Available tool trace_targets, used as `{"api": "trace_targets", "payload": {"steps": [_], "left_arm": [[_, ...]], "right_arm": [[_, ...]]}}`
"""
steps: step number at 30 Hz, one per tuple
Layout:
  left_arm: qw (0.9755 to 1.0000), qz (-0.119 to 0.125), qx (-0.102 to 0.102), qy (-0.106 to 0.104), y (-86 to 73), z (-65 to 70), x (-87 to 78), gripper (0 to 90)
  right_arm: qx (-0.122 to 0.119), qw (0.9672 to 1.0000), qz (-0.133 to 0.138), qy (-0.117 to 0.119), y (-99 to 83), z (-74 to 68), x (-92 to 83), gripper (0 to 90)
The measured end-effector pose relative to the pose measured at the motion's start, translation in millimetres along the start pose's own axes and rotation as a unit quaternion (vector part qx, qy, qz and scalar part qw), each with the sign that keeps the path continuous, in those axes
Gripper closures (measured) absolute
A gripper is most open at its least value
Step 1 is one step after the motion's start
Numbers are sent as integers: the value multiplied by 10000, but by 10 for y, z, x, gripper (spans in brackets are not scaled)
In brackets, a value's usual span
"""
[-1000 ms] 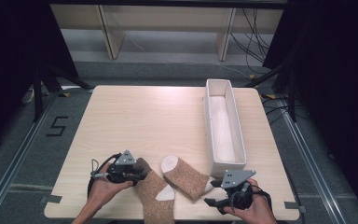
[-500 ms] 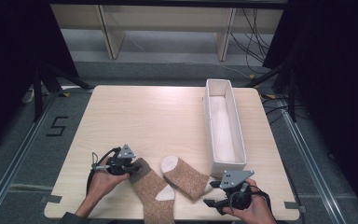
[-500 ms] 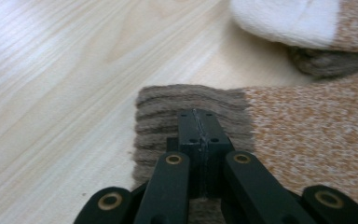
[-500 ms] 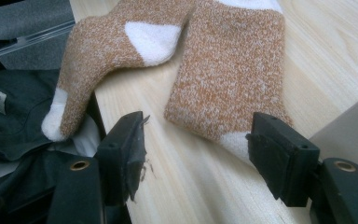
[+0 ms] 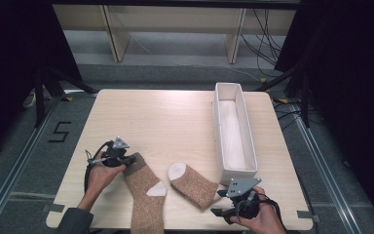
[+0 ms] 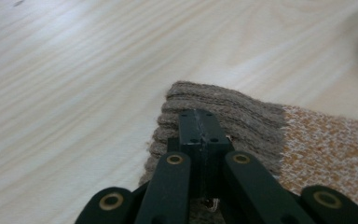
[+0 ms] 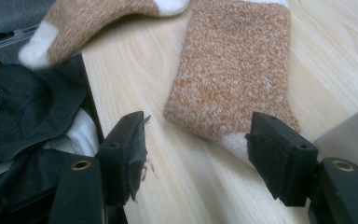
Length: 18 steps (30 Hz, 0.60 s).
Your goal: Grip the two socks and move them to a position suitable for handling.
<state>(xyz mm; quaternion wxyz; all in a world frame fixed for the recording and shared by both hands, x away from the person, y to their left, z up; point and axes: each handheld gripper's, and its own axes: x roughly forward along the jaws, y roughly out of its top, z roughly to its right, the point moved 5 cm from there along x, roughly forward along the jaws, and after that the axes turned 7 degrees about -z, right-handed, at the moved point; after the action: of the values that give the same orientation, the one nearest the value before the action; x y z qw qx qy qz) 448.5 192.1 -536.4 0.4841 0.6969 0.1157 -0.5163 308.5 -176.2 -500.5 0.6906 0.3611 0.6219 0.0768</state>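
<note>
Two socks (image 5: 146,192) (image 5: 193,184) side by side at table (image 5: 165,122) front, bin (image 5: 233,129) right

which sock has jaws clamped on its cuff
The left sock, whose ribbed cuff the left gripper pinches. The right sock lies free ahead of the open right gripper.

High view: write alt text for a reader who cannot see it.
Two brown socks lie at the near edge of a light wooden table; the left tool is shut on the ribbed cuff of the left sock, while the right tool, open, sits beside the right sock. A long white tray stands at the right.
</note>
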Motion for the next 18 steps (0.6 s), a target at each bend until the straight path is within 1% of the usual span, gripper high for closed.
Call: {"api": "trace_targets", "payload": {"steps": [1, 2, 4, 6, 9, 10, 11, 12, 13, 14, 15, 16, 18], "left_arm": [[10000, 17, -54, 37, 7, -33, 7, 897], [9999, 7, -140, 56, 10, -55, 8, 897], [9998, 26, -179, 61, 21, -80, 10, 897], [9999, 77, -105, 38, 32, -84, -21, 896], [9998, 195, -10, 93, 38, -62, -120, 893], [9997, 234, 52, 55, 39, -36, -169, 891], [9995, 278, 152, -15, 42, 9, -215, 882], [9990, 370, 227, -119, 45, 83, -252, 877], [9984, 392, 332, -249, 42, 171, -284, 874], [9974, 425, 432, -384, 39, 272, -305, 873], [9959, 449, 456, -645, 31, 398, -322, 875], [9939, 412, 509, -885, 17, 513, -337, 877], [9913, 360, 718, -1046, -3, 683, -347, 890]], "right_arm": [[66, 10000, -35, 65, 6, -24, 8, 377], [55, 10000, -41, 69, 17, -32, 21, 378], [23, 9999, -91, 115, 50, -60, 48, 379], [-62, 9998, -102, 144, 80, -79, 75, 379], [-96, 9997, -107, 208, 117, -105, 119, 380], [-84, 9996, -121, 224, 124, -111, 128, 380], [-124, 9996, -114, 230, 136, -116, 136, 380], [-122, 9995, -138, 241, 144, -126, 138, 380], [-136, 9995, -117, 251, 150, -133, 151, 380], [-157, 9995, -152, 231, 153, -133, 151, 380], [-144, 9995, -154, 239, 155, -136, 156, 380], [-135, 9995, -136, 254, 159, -141, 161, 379], [-142, 9995, -131, 256, 162, -145, 156, 379]]}}
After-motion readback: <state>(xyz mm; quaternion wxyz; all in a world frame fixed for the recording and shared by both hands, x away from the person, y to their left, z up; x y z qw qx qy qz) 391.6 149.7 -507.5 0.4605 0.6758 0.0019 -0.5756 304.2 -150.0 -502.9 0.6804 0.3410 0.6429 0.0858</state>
